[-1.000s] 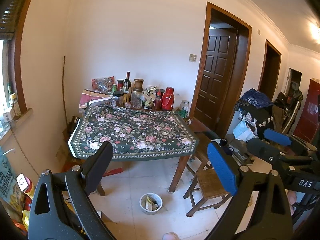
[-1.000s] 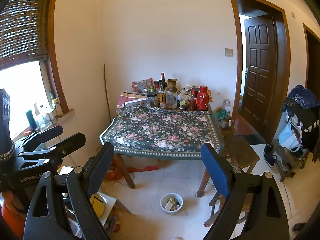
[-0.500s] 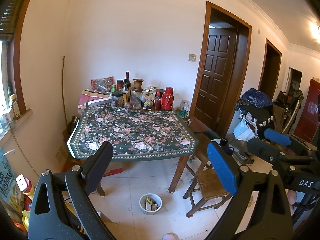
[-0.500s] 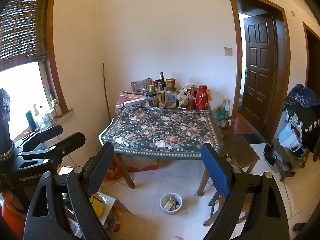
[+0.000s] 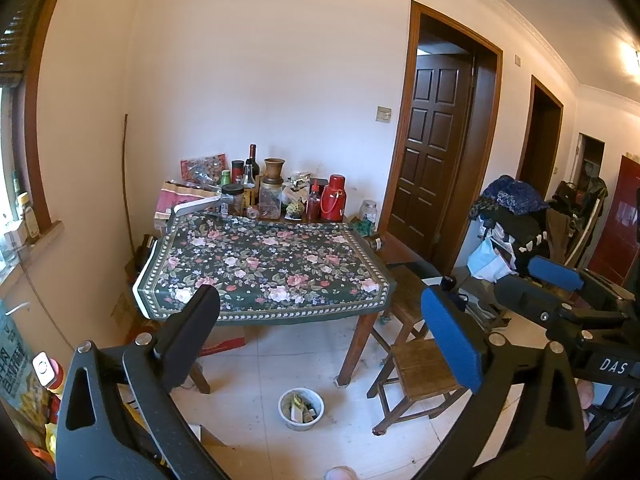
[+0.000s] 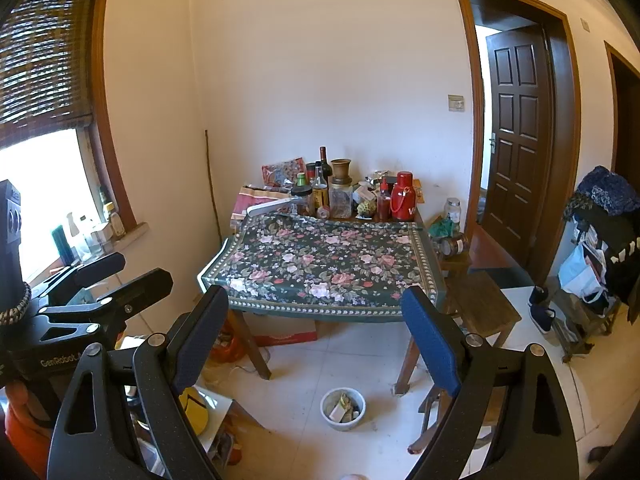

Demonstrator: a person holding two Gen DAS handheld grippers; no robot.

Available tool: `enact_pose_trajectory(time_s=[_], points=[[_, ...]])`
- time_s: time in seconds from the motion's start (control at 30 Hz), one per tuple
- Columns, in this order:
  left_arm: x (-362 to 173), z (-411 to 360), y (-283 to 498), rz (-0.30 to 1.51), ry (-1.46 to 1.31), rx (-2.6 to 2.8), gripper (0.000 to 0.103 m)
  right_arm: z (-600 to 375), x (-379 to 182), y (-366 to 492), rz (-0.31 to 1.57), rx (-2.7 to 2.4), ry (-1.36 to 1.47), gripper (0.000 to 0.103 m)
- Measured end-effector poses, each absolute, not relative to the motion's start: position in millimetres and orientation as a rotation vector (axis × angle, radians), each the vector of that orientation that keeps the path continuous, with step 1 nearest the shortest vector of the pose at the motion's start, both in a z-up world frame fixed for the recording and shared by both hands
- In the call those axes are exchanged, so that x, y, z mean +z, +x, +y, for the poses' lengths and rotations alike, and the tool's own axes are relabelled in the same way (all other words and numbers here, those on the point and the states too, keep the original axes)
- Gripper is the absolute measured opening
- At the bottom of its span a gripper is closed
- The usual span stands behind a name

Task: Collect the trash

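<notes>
The left hand-held gripper [image 5: 320, 334] is filling the bottom of its own view with its two fingers standing wide apart and nothing between them; one finger is showing a black pad [image 5: 192, 330] at lower left and the other a blue pad [image 5: 450, 342] at lower right. The right hand-held gripper [image 6: 316, 334] is sitting the same way at the bottom of its view, fingers spread wide and holding nothing. In the left view the right hand-held gripper is also reaching in from the right edge, and in the right view the left one is reaching in from the left edge. Just above and between the spread fingers, near the bottom centre of both views, a small white bowl [image 5: 301, 408] is resting on the pale tiled floor [image 5: 260, 368], holding scraps of trash [image 5: 299, 407]. It is lying near the front leg of a counter [image 5: 360, 348] that is filling the middle of the frame and wearing a dark floral cloth [image 5: 264, 264]. Along the counter's far edge, against the wall, bottles and jars are crowding together, among them a red thermos [image 5: 335, 199]. To the right of the bowl a small wooden stool [image 5: 420, 368] is standing. At the right of the frame a dark wooden door [image 5: 432, 152] is standing open.
</notes>
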State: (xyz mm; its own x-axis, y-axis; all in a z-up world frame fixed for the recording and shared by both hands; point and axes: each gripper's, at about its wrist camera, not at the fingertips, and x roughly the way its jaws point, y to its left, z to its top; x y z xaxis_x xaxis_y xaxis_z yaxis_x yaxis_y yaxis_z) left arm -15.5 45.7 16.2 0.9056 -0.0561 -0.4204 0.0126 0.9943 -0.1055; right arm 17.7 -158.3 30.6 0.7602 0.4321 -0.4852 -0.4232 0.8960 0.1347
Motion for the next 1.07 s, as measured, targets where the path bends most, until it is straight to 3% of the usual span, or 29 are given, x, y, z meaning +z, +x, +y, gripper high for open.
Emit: enact_pose_trajectory(time_s=[1.07], points=[[14.0, 55.0, 6.2, 0.462, -0.100, -0.053, 0.102, -140.5, 27.9, 44.8, 0.558, 0.464, 0.018, 0.087]])
